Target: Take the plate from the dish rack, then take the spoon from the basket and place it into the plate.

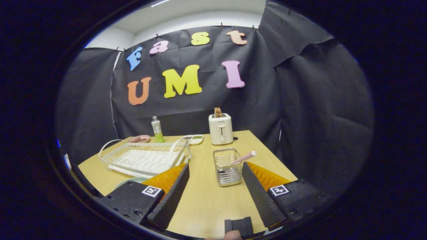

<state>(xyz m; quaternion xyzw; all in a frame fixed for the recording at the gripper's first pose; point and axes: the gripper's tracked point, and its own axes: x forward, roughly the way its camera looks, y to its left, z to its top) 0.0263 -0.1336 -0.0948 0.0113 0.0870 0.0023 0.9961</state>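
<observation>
Nearest to us, the gripper (215, 173) w/ its two ribbed black fingers (171, 196) spread wide apart, nothing pinched, bare wooden table (206, 203) between them. Just ahead, betw. the fingertips & a bit toward the right finger, we see the wire basket (227, 166) w/ the spoon (245, 156) standing tilted in it, pink handle sticking out over the right rim. Beyond the left finger sits the white dish rack (143, 158); a pale green plate (128, 181) edge peeks out just beside that finger, under the rack's near side. Further beyond: toaster (220, 128), a green bottle (156, 130), a pink dish (140, 138) behind the rack.
</observation>
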